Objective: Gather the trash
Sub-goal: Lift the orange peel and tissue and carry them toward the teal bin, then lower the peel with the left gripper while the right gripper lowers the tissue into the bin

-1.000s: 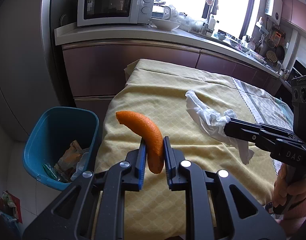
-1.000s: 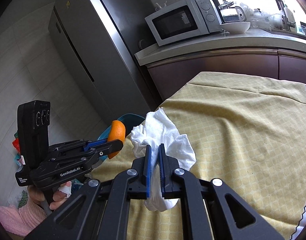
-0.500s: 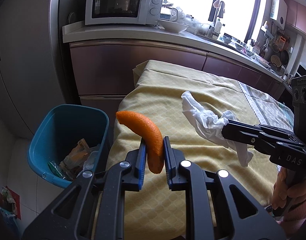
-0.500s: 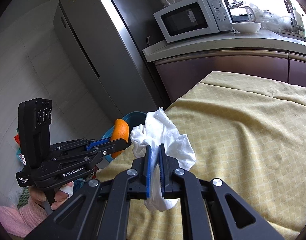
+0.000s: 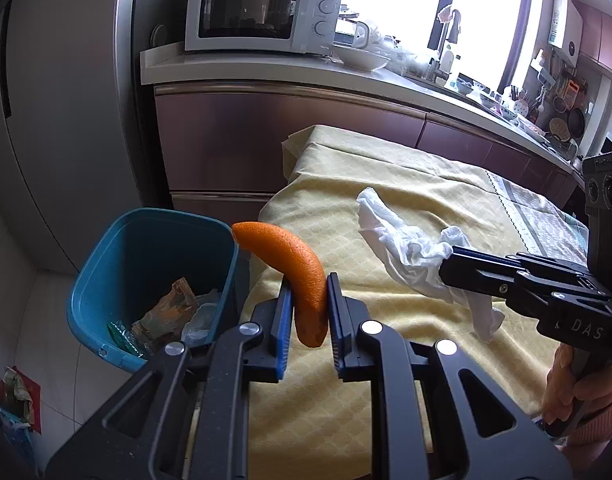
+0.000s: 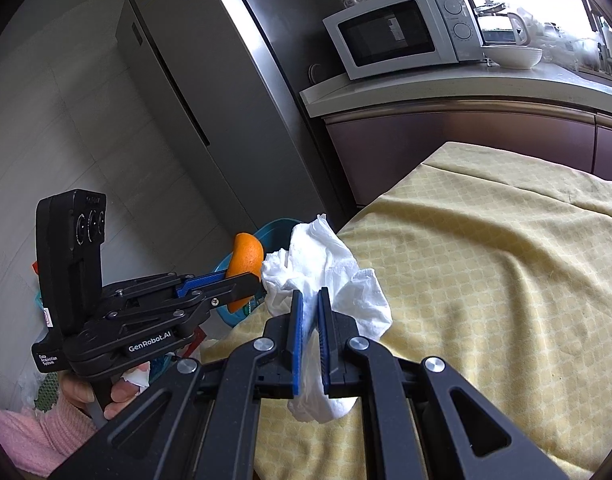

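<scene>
My left gripper is shut on a curved piece of orange peel, held above the left edge of the table with its tip reaching over the rim of the teal trash bin. The bin stands on the floor beside the table, with wrappers and tissue inside. My right gripper is shut on a crumpled white tissue that hangs above the yellow tablecloth. In the right wrist view the left gripper carries the orange peel just left of the tissue, partly hiding the bin.
A tall grey fridge stands behind the bin. The kitchen counter with a white microwave and a bowl runs along the back. A red bag lies on the floor at the lower left. A person's hands hold both gripper handles.
Both grippers have carried their loads to the left, toward the bin. The peel's tip now reaches the bin's rim. Neither grip has changed.
</scene>
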The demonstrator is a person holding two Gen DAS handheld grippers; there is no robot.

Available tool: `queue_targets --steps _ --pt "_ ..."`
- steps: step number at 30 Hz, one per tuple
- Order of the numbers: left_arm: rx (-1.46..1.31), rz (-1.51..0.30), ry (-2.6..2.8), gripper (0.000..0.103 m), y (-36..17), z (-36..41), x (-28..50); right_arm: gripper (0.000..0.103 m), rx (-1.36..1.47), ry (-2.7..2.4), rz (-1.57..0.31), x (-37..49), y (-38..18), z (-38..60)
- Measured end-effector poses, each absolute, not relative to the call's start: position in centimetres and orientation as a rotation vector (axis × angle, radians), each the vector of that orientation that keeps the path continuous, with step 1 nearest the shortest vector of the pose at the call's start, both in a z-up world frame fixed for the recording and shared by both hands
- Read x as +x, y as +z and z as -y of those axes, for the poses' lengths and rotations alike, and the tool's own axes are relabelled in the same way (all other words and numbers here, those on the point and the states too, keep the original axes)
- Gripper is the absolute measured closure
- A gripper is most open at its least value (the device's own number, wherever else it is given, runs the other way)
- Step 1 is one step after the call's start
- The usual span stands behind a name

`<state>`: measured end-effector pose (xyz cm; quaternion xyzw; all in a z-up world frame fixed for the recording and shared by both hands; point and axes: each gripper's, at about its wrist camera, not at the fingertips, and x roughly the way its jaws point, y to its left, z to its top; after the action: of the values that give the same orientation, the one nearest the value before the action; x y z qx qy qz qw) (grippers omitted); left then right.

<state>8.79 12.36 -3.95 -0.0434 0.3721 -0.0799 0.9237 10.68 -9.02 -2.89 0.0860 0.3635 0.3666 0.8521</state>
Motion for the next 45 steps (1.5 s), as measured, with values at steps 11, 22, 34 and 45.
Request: queue_targets --steps 11,22,34,45 --pt "-0.109 -0.761 -0.126 0.086 -4.0 -14.1 8.8 0.097 0.16 0.803 -0.772 11.1 -2.9 7.1" --pt "-0.125 -0.75 -0.097 0.086 -3.6 -15.7 8.9 0.097 0.143 0.831 -0.773 11.5 -2.6 5.3" --pt "-0.146 -0.736 -0.061 0.086 -3.3 -17.4 8.8 0.097 0.122 0.86 -0.771 12.0 -2.3 3.8" --pt "-0.156 -0.731 -0.037 0.086 -3.2 -18.2 8.5 0.097 0.119 0.881 -0.772 12.5 -2.1 2.7"
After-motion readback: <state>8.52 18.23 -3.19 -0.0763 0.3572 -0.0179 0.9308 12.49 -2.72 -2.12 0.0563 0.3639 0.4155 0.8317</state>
